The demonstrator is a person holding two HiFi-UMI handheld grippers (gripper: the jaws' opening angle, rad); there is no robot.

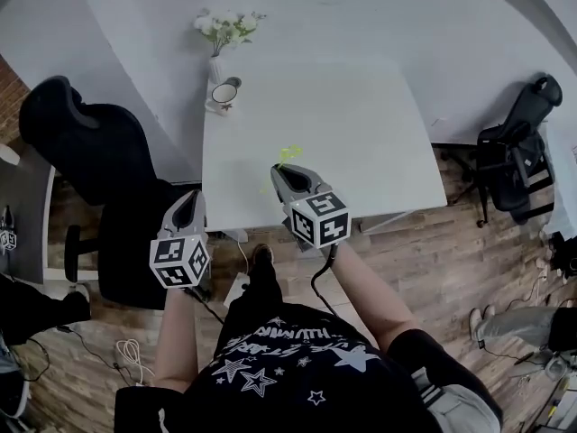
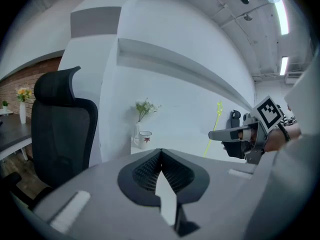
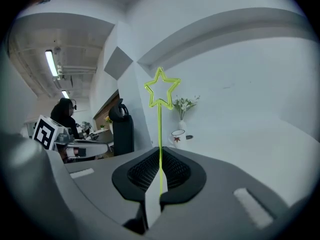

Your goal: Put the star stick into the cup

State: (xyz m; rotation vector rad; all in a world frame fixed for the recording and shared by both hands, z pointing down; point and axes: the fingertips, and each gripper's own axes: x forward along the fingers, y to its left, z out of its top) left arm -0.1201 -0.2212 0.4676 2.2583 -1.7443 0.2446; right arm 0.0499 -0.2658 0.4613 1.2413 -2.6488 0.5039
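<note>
Our right gripper (image 3: 160, 176) pinches the thin yellow-green star-topped stick (image 3: 160, 119) over the front edge of the white table (image 1: 361, 124). Our left gripper (image 2: 160, 164) is pressed together, empty. The white cup with red star (image 3: 178, 137) stands well apart, so we should carry steadily and centre over its mouth.

We see a white rectangular tabletop (image 1: 361, 142) with a slim white vase of pale flowers (image 1: 216, 61) at its far left corner, and a black high-backed office chair (image 1: 90, 152) beside it on brown wood-plank floor (image 1: 451, 260).
</note>
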